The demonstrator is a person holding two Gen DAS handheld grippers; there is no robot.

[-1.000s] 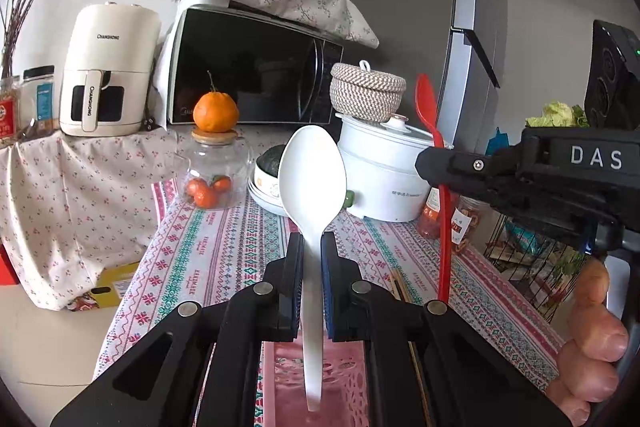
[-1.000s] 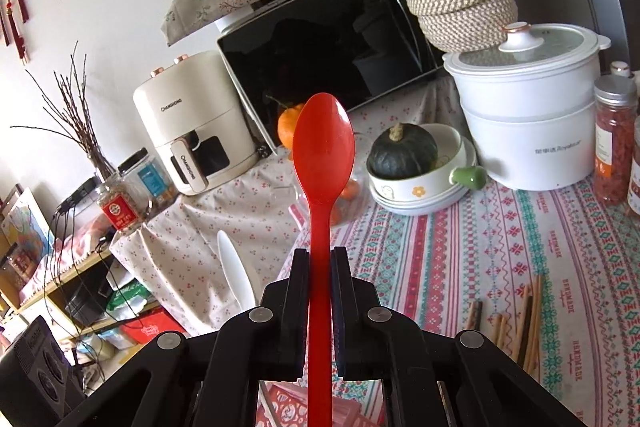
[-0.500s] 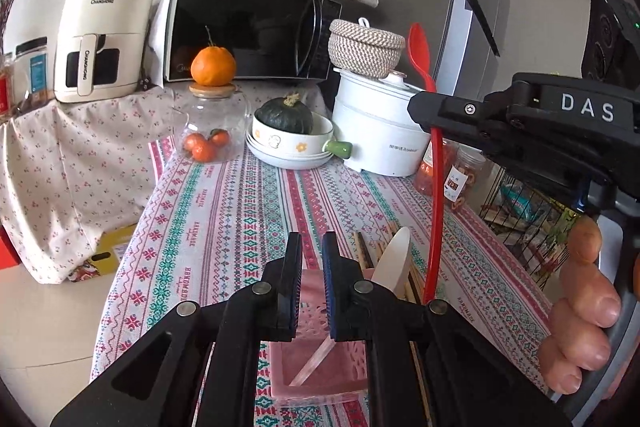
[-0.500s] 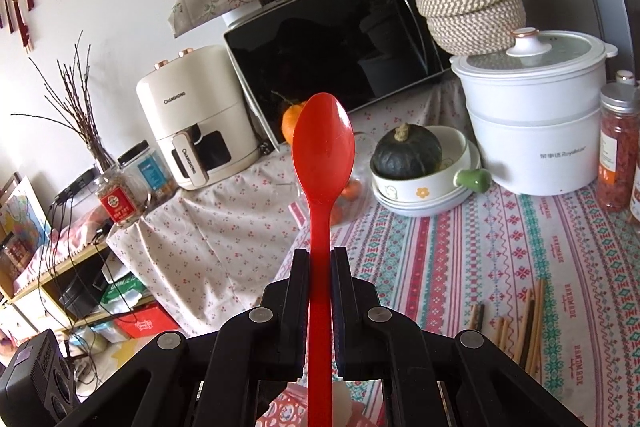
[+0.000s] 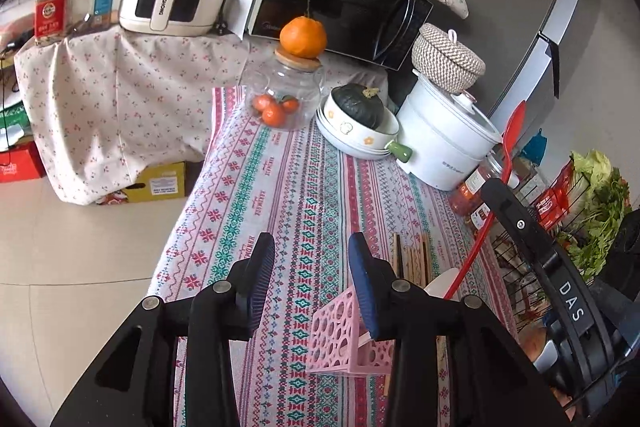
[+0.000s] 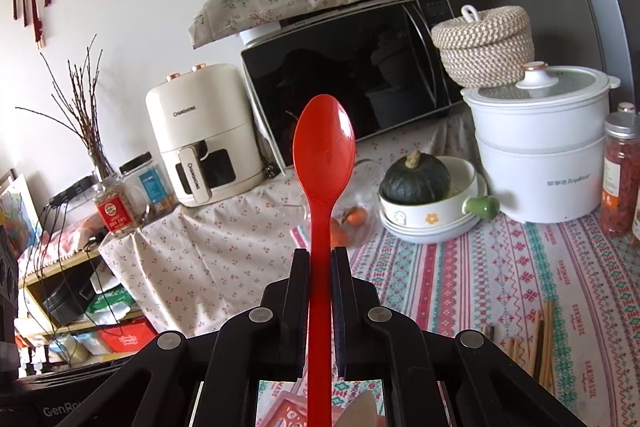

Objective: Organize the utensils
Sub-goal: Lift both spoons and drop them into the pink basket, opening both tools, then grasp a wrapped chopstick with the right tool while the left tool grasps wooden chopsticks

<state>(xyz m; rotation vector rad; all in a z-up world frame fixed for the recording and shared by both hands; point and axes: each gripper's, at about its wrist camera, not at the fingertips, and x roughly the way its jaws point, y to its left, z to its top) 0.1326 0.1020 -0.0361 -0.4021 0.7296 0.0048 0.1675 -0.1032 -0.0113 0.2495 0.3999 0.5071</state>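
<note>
My left gripper is open and empty, just left of and above a pink perforated utensil basket on the striped tablecloth. A white spoon stands in the basket, mostly hidden by my right finger. My right gripper is shut on a red spoon, bowl up; in the left wrist view the red spoon hangs with its handle down by the basket. Wooden chopsticks lie on the cloth behind the basket, and also show in the right wrist view.
At the back of the table stand a glass jar with oranges, a bowl with a dark squash, a white pot and a chili jar. A wire rack with greens is on the right. The floor drops away left.
My left gripper let go of the white spoon into the pink basket, opened, and moved left and up. My right gripper kept holding the red spoon upright over the basket.
</note>
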